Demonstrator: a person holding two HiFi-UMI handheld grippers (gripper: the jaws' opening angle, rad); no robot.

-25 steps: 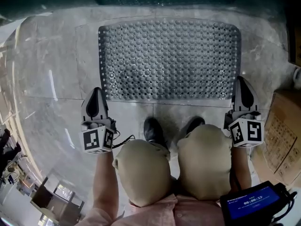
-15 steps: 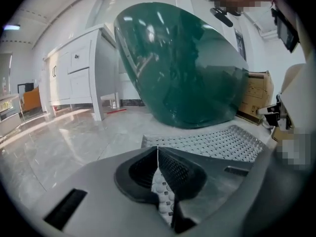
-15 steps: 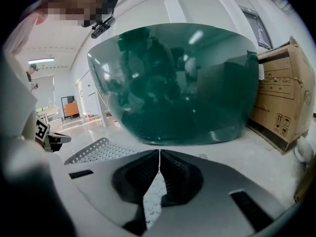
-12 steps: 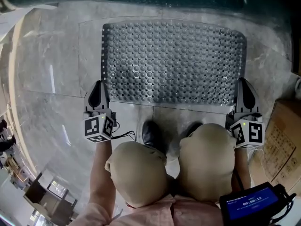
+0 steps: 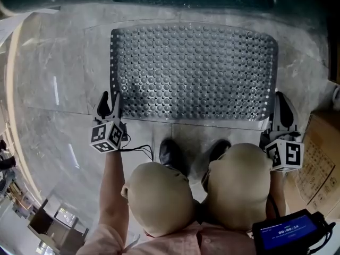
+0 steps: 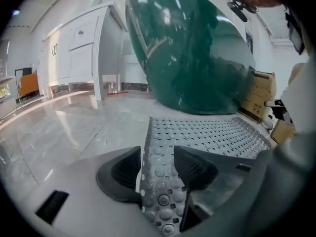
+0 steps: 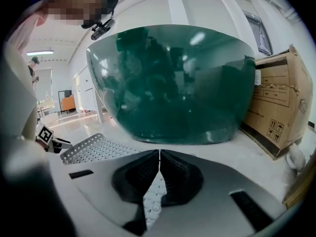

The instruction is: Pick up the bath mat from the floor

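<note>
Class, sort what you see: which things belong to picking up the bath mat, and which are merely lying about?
Belong to the job:
bath mat
left gripper, jaws just opened, the mat's near left corner between them
right gripper, jaws shut, at the mat's near right corner

Lying about:
green tub
cardboard box

grey studded bath mat (image 5: 194,70), dark green tub (image 7: 168,83), grey marbled floor (image 5: 48,78)
</note>
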